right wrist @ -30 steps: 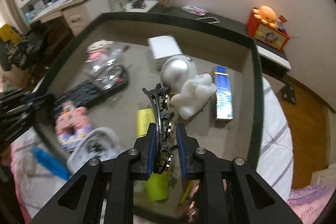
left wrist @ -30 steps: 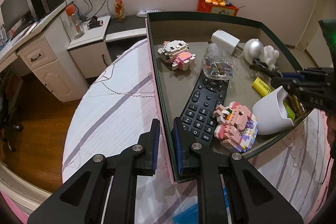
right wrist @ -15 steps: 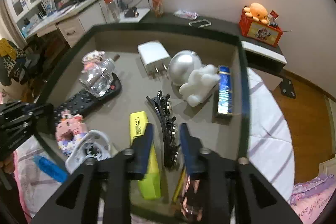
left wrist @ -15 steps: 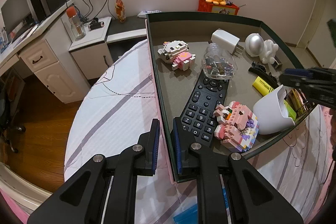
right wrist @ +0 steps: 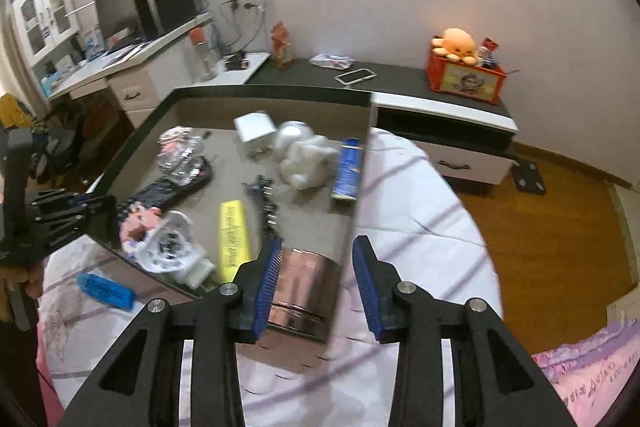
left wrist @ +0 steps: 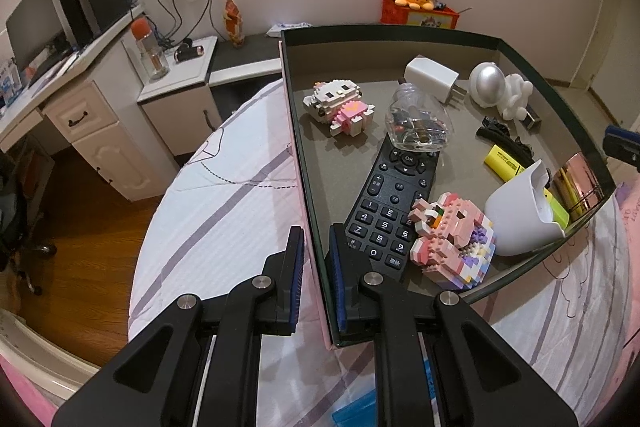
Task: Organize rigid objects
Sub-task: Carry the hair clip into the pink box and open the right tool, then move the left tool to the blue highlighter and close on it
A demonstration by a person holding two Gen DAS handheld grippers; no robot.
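Left claw (left wrist: 317,279) is pinching the box wall (left wrist: 310,227); right claw (right wrist: 316,283) is hanging spread, hair clip (right wrist: 266,205) stretching lengthwise directly ahead

Dark-rimmed tray (left wrist: 400,31) w/ black remote (left wrist: 394,211), yellow highlighter (right wrist: 233,231), black hair clip (right wrist: 264,198) flat inside.
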